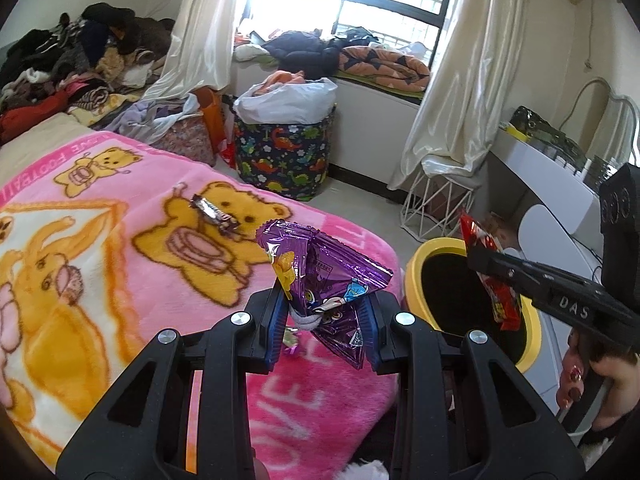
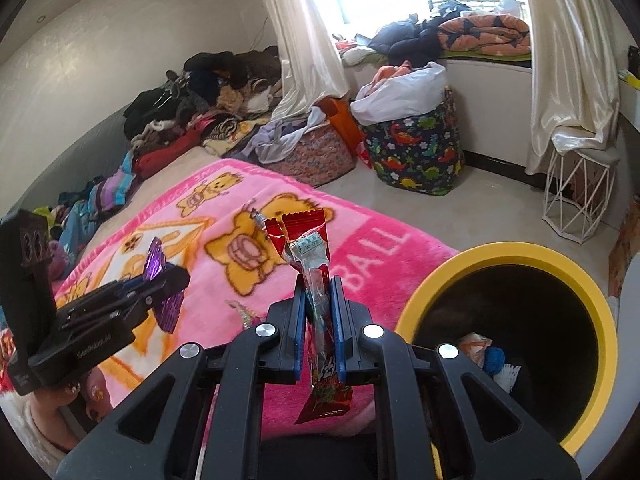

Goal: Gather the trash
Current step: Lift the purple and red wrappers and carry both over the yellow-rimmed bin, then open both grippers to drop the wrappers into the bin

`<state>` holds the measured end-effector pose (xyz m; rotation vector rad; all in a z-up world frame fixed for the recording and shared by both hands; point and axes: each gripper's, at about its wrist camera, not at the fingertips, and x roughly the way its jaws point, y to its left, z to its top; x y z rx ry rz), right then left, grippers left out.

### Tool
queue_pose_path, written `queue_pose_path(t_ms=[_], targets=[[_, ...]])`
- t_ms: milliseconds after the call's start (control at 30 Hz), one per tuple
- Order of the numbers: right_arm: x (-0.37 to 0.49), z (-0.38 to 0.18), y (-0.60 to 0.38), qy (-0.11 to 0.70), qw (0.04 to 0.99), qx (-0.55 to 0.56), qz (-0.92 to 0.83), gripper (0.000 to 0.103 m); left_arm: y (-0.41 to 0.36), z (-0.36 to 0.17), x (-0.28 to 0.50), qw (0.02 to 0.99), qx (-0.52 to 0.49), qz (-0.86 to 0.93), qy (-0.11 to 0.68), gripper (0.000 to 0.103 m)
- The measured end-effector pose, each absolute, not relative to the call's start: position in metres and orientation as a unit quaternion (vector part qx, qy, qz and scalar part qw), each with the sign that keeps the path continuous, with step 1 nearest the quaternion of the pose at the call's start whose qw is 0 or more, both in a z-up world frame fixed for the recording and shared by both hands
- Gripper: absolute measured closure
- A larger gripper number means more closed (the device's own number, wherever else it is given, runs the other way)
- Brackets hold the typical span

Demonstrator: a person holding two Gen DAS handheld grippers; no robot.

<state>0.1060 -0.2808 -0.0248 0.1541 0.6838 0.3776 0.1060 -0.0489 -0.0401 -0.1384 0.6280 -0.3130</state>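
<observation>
Carrying trash binward: left tongs (image 1: 324,320) clamp a purple wrapper (image 1: 324,272), right tongs (image 2: 318,312) pinch a red wrapper (image 2: 316,280). The yellow bin (image 2: 600,320) sits right of both; release over it next, probably the red wrapper first.

L gripper (image 1: 324,320) was held level, jaws part closed w/ blue pads (image 1: 276,332) pinching a wrapper. R gripper (image 2: 318,312) sat to its right, jaws nearly together, clamped on another wrapper. Person's R hand (image 1: 600,384) gripped the handle from below; L hand (image 2: 68,404) likewise, painted nails showing.
</observation>
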Motion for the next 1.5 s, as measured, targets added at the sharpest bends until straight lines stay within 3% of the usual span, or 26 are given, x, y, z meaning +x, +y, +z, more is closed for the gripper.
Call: queue_pose_path(t_ms=[1500], targets=[[0.099,-0.070,-0.434,0.336,0.922,0.191,0.008,0.091,-0.200,-0.074,0.108,0.890,0.033,-0.299,0.342,0.078]])
